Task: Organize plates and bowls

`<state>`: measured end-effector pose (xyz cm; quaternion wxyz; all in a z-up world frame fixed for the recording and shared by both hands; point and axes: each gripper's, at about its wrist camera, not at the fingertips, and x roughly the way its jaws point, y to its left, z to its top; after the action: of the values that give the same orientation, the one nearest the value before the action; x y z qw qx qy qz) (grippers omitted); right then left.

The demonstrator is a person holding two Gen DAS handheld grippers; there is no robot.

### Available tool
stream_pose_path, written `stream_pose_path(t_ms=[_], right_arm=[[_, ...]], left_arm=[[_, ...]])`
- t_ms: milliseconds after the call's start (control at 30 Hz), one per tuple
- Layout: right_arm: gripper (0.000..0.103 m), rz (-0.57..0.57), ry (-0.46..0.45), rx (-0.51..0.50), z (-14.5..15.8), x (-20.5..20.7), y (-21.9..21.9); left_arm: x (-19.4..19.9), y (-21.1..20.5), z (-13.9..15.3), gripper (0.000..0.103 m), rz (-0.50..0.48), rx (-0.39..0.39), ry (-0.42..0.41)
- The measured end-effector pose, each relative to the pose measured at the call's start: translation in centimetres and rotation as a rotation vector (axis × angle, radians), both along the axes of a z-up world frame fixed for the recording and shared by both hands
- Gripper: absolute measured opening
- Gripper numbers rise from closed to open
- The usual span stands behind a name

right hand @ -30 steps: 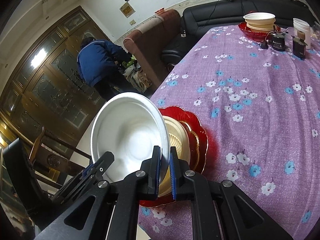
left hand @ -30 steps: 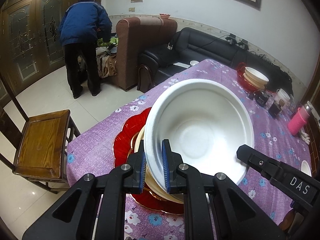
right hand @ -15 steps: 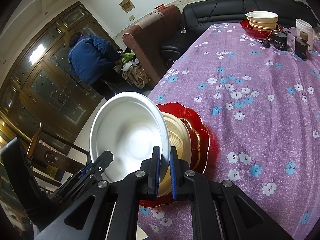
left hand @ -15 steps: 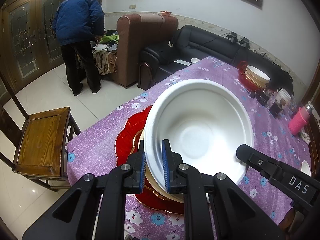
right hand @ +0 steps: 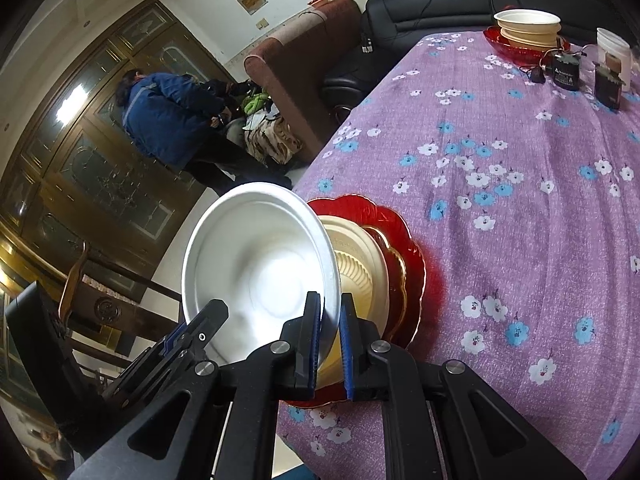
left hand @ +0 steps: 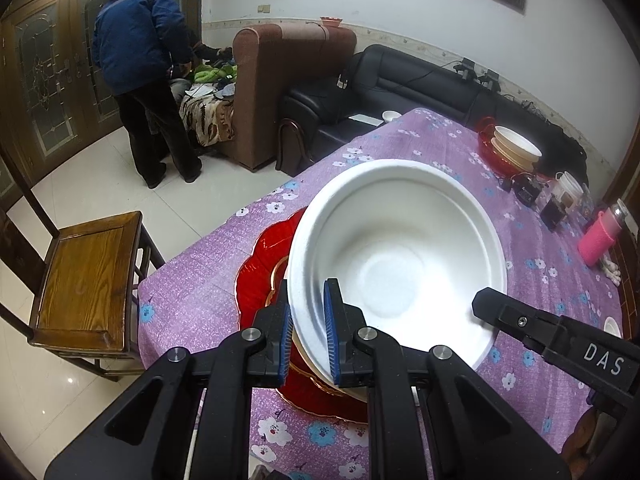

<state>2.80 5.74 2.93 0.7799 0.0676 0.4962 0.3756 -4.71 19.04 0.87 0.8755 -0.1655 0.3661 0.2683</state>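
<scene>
Both grippers hold one white bowl (left hand: 400,256) by its rim, a little above a cream bowl (right hand: 360,276) that sits on a red scalloped plate (left hand: 260,276) near the table's corner. My left gripper (left hand: 307,336) is shut on the bowl's near rim. My right gripper (right hand: 330,344) is shut on the opposite rim; its finger shows in the left wrist view (left hand: 520,322). In the right wrist view the white bowl (right hand: 260,272) tilts up on edge, and the red plate (right hand: 408,264) lies under it.
A purple flowered cloth covers the table (left hand: 440,148). At its far end stand a second red plate with stacked cream bowls (right hand: 526,26), small black devices (right hand: 566,70), a white cup (right hand: 614,48) and a pink bottle (left hand: 600,236). A wooden chair (left hand: 86,276) stands left; a person (left hand: 140,80) stands by sofas.
The white bowl stays clamped in both grippers, barely shifted over the stack. The person in the blue jacket has straightened up and moved by the sofa.
</scene>
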Motion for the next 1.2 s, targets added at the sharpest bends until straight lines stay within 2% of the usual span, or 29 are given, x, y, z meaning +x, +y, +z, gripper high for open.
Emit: stream_pose_path(t_ms=[567,1000,1200], right_arm=[[0.009,-0.009,0.016,-0.006,-0.16,-0.06,0.32],[0.013,-0.021,0.037,-0.002,-0.27,0.37,0.43],[0.013,-0.022,0.033,-0.007,-0.23,0.61,0.75]], left_arm=[[0.01,0.18,-0.15,0.012,-0.002,-0.003,-0.001],[0.41,0.22,-0.16,0.012,0.005,-0.002,0.004],[0.71,0.63,-0.04,0.012,0.011,-0.025,0.014]])
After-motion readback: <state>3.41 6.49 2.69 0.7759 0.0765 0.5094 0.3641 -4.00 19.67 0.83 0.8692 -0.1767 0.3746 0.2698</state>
